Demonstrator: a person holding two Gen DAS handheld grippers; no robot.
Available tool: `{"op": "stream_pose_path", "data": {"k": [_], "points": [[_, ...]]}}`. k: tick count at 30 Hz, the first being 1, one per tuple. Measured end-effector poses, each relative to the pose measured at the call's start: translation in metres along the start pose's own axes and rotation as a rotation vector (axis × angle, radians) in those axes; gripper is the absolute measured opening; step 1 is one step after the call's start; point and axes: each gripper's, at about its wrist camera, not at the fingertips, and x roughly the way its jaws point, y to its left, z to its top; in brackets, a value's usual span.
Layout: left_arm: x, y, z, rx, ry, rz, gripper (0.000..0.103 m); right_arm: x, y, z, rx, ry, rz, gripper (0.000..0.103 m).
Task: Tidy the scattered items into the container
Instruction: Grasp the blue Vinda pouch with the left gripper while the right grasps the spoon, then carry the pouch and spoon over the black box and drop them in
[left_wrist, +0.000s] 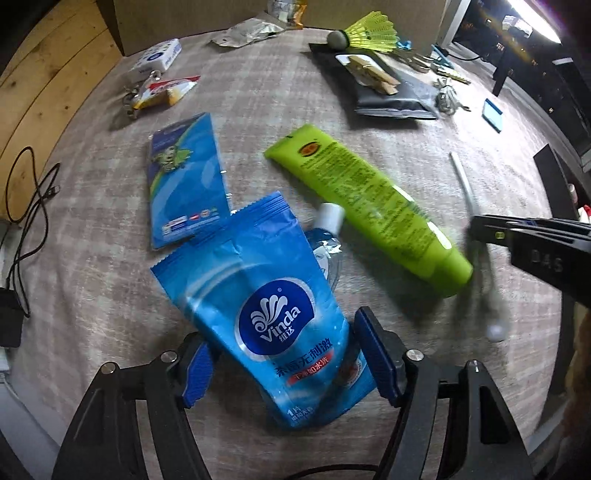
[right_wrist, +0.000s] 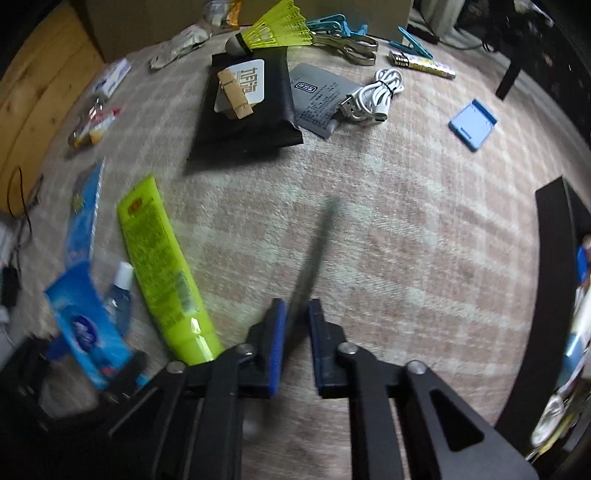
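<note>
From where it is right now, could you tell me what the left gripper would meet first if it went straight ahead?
The left gripper already straddles the Vinda packet. Going on, it would probably meet the small clear bottle tucked under the packet's far edge, then the green tube; depth is hard to judge.

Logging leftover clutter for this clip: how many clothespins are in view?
3: one wooden clothespin lying on the black pouch; two teal ones at the far edge, one beside the shuttlecock, one further right. More may be hidden.

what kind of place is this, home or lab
Probably a home: small household clutter lies on a checked cloth, like a shuttlecock, a charging cable and a green tube.
</note>
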Motion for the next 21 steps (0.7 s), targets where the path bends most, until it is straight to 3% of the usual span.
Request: {"op": "stream_pose_path", "data": {"k": [3,6,7,9,11,21], "points": [[-0.003,0.01,-0.006,-0.009,-0.023,0.011,0.053,-0.001,-0.005,-0.005,-0.028,0.001,-0.011,0.009],[-0.005,0.019,-0.007,-0.038,-0.03,0.014,0.028,-0.002,-0.007,-0.01,-0.04,-0.006,-0.011,0.009],[-0.006,0.023,-0.006,-0.053,-0.03,0.018,0.011,-0.003,-0.009,-0.012,-0.03,-0.007,0.004,0.009],[-0.006,0.034,-0.007,-0.093,-0.021,-0.012,0.004,-0.004,-0.014,-0.016,-0.008,-0.005,0.034,0.008],[-0.005,0.044,-0.008,-0.127,-0.017,-0.049,0.003,-0.007,-0.021,-0.021,0.005,-0.005,0.06,0.008],[-0.028,0.063,-0.014,-0.195,-0.06,-0.051,0.003,-0.034,-0.044,-0.037,0.048,-0.054,0.138,0.008]]}}
